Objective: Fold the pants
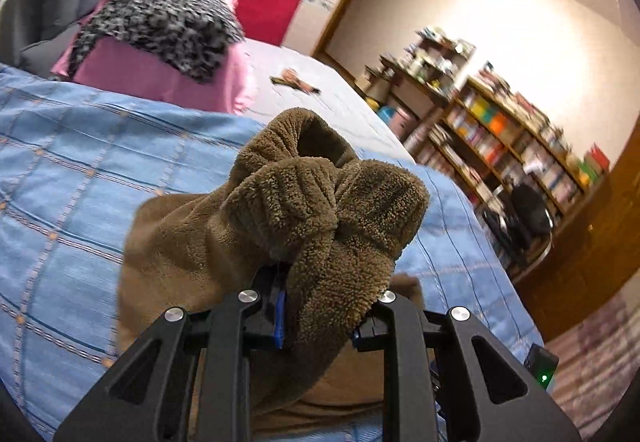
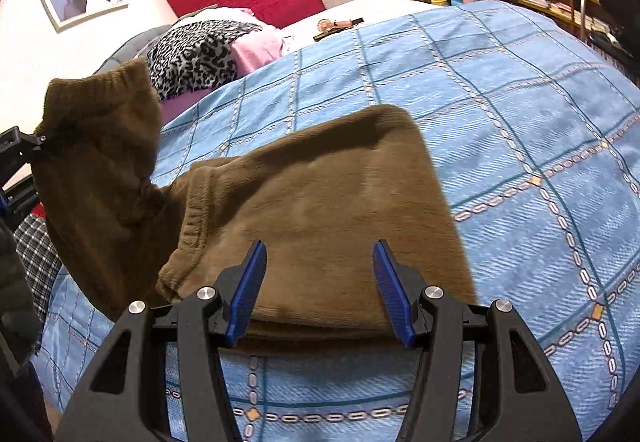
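I'm clamping the left gripper (image 1: 320,282) on the brown pants (image 2: 328,210), lifting their cuffs; their length is running leftward across the blue checked bedspread (image 2: 520,130). My right gripper (image 2: 320,294) is hovering with jaws spread. Bookshelves (image 1: 520,138) are lining the wall.

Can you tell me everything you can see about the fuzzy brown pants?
The brown pants look like soft, fuzzy fleece with ribbed, gathered edges. Most of them lie flat, folded, on the blue checked bedspread. One end is lifted off the bed, bunched and drooping, pinched in the left gripper. The right gripper is open over the near edge of the flat part; whether it touches the fabric cannot be told.
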A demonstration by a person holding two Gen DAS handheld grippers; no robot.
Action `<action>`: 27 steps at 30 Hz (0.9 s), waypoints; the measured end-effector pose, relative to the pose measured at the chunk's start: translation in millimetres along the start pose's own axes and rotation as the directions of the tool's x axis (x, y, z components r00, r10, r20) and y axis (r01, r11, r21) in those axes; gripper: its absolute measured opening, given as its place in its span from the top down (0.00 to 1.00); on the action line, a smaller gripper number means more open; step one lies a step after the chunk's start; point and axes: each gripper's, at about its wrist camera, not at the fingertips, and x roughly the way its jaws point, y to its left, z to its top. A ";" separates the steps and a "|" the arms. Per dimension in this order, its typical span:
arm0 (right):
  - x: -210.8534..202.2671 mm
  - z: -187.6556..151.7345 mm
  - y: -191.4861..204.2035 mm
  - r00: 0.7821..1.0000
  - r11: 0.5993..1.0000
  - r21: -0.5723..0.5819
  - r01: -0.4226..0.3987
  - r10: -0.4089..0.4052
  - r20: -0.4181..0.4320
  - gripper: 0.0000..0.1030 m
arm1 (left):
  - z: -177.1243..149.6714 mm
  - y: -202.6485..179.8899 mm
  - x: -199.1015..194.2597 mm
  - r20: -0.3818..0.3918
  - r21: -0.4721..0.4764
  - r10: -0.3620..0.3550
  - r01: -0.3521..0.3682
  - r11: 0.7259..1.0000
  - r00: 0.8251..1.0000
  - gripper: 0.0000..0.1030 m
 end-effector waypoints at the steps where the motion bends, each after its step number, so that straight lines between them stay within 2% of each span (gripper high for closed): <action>1: -0.8 1.0 -4.6 1.000 1.000 0.009 -0.003 0.003 0.003 0.44 | -3.6 -10.9 7.3 -0.014 0.015 -0.007 0.007 1.000 1.000 0.79; 10: -11.5 3.6 -36.1 0.999 0.997 0.073 -0.004 0.002 0.037 0.44 | -38.5 -87.0 49.7 -0.101 0.130 -0.045 0.058 0.990 0.994 0.79; 15: -12.7 3.8 -54.8 0.999 0.993 0.119 0.001 -0.006 0.045 0.44 | -59.8 -112.9 73.4 -0.149 0.192 -0.031 0.060 0.980 0.988 0.79; 22: -15.8 3.6 -72.2 0.998 0.988 0.151 0.011 -0.019 0.055 0.44 | -90.4 -134.7 102.5 -0.206 0.256 -0.010 0.064 0.965 0.979 0.79; 27: -19.5 5.3 -84.2 0.998 0.982 0.187 0.019 -0.031 0.063 0.44 | -105.8 -133.4 113.0 -0.226 0.287 0.017 0.050 0.957 0.974 0.76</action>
